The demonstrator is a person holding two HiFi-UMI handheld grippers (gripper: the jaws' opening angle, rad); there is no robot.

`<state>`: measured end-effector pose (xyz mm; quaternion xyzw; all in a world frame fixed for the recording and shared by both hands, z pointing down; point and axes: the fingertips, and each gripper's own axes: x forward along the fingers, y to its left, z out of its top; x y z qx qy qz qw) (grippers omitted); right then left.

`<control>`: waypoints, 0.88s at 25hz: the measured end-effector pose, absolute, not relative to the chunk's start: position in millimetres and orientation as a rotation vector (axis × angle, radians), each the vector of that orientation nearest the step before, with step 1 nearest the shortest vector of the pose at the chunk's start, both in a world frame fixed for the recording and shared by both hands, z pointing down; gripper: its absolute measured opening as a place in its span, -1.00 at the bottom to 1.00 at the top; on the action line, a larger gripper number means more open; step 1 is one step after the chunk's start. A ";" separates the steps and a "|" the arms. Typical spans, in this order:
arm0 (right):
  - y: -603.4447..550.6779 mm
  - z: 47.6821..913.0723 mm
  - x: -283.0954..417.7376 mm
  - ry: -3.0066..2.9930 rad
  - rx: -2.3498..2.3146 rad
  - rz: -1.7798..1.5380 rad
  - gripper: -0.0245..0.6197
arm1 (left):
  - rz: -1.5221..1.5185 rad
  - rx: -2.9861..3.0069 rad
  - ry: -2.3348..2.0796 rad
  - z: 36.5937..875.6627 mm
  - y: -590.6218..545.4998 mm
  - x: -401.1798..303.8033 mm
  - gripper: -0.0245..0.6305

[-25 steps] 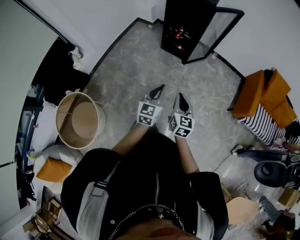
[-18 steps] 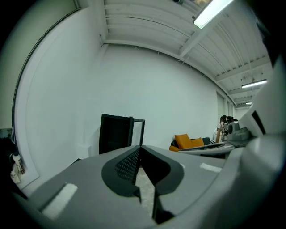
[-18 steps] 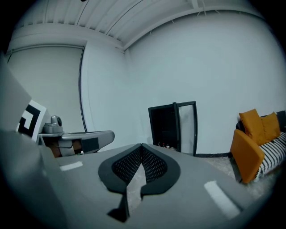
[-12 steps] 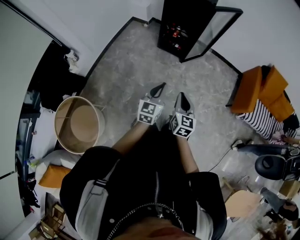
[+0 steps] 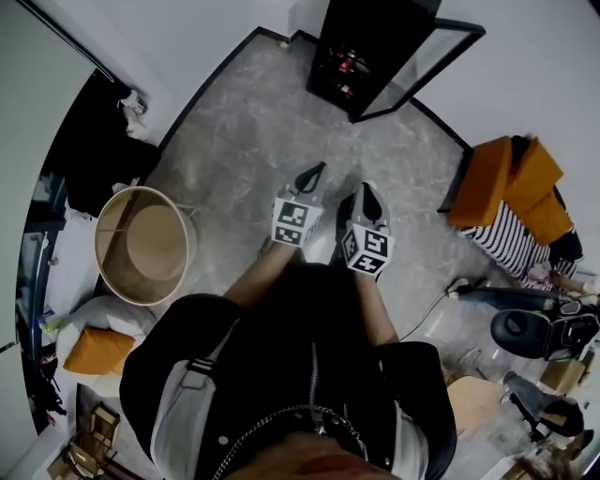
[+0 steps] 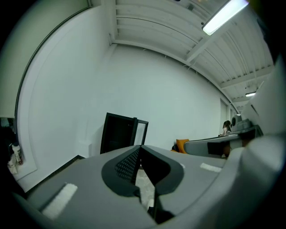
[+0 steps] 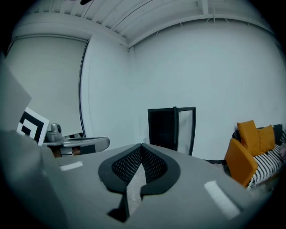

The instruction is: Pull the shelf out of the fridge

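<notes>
Though the fridge (image 5: 361,56) stood open at twelve o'clock, left gripper (image 5: 312,176) and right gripper (image 5: 367,199) were closed, empty. Stepping close first seemed best.

fridge (image 5: 375,28) — black casing, clear glass door (image 5: 419,67) | floor (image 5: 253,122) — mottled grey stone, smooth

a grey speckled stone floor (image 5: 253,122) fills the middle of the head view, with plain white walls (image 5: 225,23) along the top. a round tan tub (image 5: 141,246) stands at left and orange cushions (image 5: 506,178) at right. a long fluorescent tube light (image 6: 225,16) glows at the upper right of the left gripper view.
</notes>
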<state>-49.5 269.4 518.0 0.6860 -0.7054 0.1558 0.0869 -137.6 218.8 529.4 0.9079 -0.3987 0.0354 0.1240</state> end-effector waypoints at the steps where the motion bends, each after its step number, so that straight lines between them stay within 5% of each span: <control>1: 268.0 518.0 -50.2 -2.102 2.044 0.464 -0.92 | 0.101 2.650 -1.160 528.8 218.6 -137.7 -0.89; 22: 217.7 533.6 -16.8 -2.090 2.068 0.529 -0.92 | 0.168 2.684 -1.105 535.0 166.3 -98.7 -0.89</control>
